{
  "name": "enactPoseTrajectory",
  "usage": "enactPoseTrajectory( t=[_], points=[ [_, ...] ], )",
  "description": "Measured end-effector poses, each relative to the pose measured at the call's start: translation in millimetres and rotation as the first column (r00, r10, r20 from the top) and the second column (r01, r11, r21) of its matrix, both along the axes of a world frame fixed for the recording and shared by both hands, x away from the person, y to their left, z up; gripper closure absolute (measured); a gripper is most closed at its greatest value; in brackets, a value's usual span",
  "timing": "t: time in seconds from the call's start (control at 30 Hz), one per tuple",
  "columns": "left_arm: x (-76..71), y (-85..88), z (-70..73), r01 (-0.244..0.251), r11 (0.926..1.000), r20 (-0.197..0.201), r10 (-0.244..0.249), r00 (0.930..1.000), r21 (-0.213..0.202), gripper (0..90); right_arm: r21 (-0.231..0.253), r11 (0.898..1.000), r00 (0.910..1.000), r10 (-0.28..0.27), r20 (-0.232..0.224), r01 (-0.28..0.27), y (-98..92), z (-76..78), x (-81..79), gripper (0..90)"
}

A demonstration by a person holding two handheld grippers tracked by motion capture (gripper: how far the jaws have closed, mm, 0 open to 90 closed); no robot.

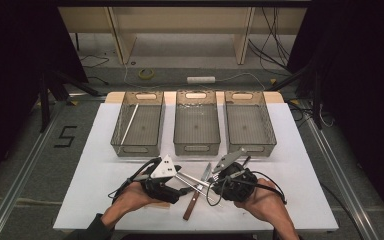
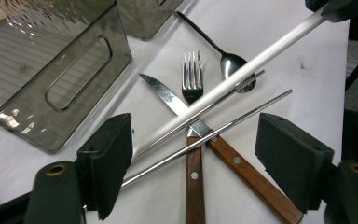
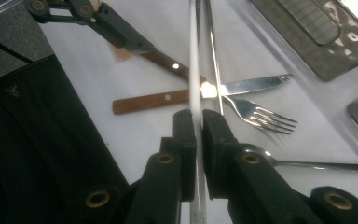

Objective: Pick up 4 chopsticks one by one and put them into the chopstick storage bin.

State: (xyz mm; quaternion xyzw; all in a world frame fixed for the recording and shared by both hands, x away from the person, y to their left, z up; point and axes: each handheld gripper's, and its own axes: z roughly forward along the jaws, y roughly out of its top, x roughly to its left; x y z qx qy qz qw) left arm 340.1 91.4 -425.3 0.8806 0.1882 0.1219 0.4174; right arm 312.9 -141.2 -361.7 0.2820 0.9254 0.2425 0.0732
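Observation:
A heap of cutlery lies on the white table (image 1: pixel 90 175) between my two grippers. My right gripper (image 3: pixel 196 126) is shut on a white chopstick (image 3: pixel 194 56), which slants over the heap (image 2: pixel 242 72). Beneath it lie a wooden-handled knife (image 2: pixel 165 95), a wooden-handled fork (image 2: pixel 192 74), a dark spoon (image 2: pixel 235 63) and metal chopsticks (image 2: pixel 223 128). My left gripper (image 2: pixel 196 140) stands open low over the heap, its jaws on either side of the two wooden handles and one metal chopstick. In the high view the left gripper (image 1: pixel 182 191) and the right gripper (image 1: pixel 214 184) face each other near the front edge.
Three grey see-through bins stand in a row behind the cutlery: left (image 1: pixel 136 149), middle (image 1: pixel 196 148), right (image 1: pixel 250 148). A second white chopstick (image 1: pixel 129 124) lies in the left bin. The middle bin's handled wall (image 2: pixel 74 74) is close to my left gripper.

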Motion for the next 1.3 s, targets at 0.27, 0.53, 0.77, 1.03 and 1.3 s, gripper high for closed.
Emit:
enactPoseTrajectory(
  t=[0.27,0.53,0.77,1.03,1.3],
  points=[
    [1.5,-7.9,-5.9,0.035,0.9951,0.001,-0.036,0.9994,0.092,36.0,-0.005,0.999,0.9992,0.04,0.003,-0.04,9.5,-0.8,-2.5,85.3],
    [-0.5,-7.4,-5.6,0.081,0.9843,0.014,-0.084,0.9963,0.156,51.3,-0.009,0.996,0.9956,0.093,-0.01,-0.093,16.9,-2.9,-5.8,85.3],
    [-3.4,-6.6,-3.5,0.134,0.973,0.009,-0.138,0.9903,0.188,65.5,-0.011,0.993,0.9927,0.12,-0.015,-0.12,17.4,-5.0,-6.1,85.2],
    [-13.0,-10.5,-1.3,0.231,0.9339,0.017,-0.245,0.9695,0.273,75.7,-0.003,0.987,0.9865,0.159,-0.04,-0.159,11.7,-9.3,-2.6,83.3],
    [-13.4,-13.5,-2.6,0.216,0.9252,-0.031,-0.217,0.9756,0.312,84.8,0.073,0.996,0.9991,0.041,0.011,-0.042,-4.6,-10.0,14.3,55.1]
  ],
)
